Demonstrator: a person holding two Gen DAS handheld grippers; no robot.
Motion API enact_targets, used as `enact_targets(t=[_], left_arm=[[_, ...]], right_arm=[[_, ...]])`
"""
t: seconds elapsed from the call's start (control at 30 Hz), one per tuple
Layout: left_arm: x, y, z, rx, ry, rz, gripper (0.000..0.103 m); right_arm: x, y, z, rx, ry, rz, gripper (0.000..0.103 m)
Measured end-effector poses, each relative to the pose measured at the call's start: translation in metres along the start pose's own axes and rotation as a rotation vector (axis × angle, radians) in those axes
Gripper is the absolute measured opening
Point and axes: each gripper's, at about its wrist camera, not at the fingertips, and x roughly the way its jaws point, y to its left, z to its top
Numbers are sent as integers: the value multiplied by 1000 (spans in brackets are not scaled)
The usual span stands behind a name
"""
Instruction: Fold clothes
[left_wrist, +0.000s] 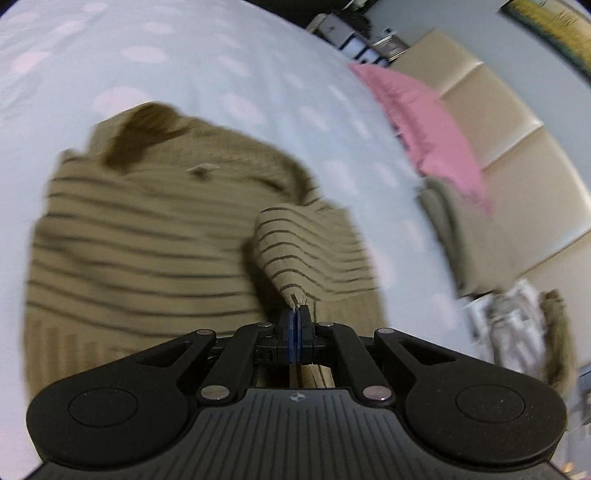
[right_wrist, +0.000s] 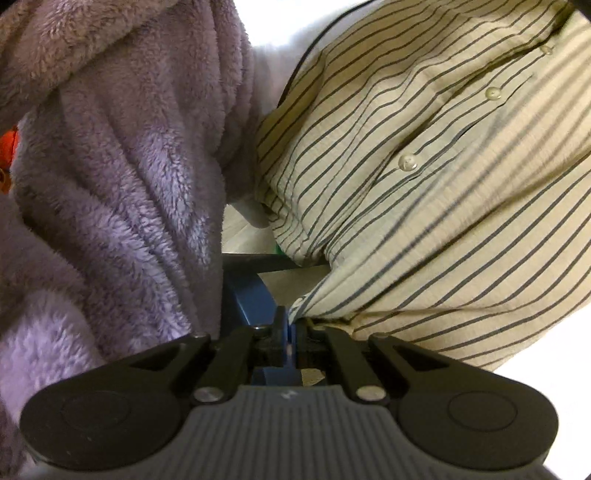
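A tan shirt with thin dark stripes (left_wrist: 140, 229) lies spread on the pale bedspread (left_wrist: 229, 74), collar toward the far side. My left gripper (left_wrist: 297, 314) is shut on a fold of its right side and lifts that part (left_wrist: 295, 243) over the shirt body. In the right wrist view my right gripper (right_wrist: 290, 321) is shut on a corner of the same striped shirt (right_wrist: 424, 184), whose button placket runs up to the right. The cloth hangs close before the camera.
A pink pillow (left_wrist: 424, 122) and a grey-green pillow (left_wrist: 454, 229) lie at the bed's right edge against a beige padded headboard (left_wrist: 517, 147). A fluffy lilac robe (right_wrist: 110, 184) fills the left of the right wrist view. Clutter sits on the floor at the right (left_wrist: 517, 325).
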Motion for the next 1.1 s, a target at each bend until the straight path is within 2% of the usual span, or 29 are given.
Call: enact_targets(t=[0.17, 0.23, 0.3, 0.4, 0.53, 0.57, 0.63, 0.8, 1.0, 1.1], left_arm=[[-5, 3, -8, 14, -22, 29, 2], [-14, -2, -12, 26, -32, 24, 14], [-25, -6, -19, 36, -43, 20, 20], [-46, -11, -34, 53, -49, 19, 21], [-69, -21, -58, 72, -30, 3, 21], [-75, -24, -66, 77, -22, -4, 21], [-86, -30, -86, 91, 7, -8, 22], [-108, -45, -140, 107, 86, -21, 24], [-130, -66, -211, 89, 172, -47, 41], [-137, -80, -242, 105, 229, -51, 43]], right_arm=[[16, -8, 10, 42, 2, 14, 2], [22, -9, 10, 44, 6, 1, 3], [26, -7, 10, 46, 6, -2, 7], [28, 0, 9, 32, -8, 17, 13], [28, 14, 2, 1, -38, 55, 14], [28, 18, 0, -8, -43, 61, 16], [28, 22, -6, -17, -52, 58, 27], [22, 23, -35, -7, -91, -9, 28], [5, 13, -74, 47, -141, -88, 28], [-4, 11, -91, 51, -161, -149, 30]])
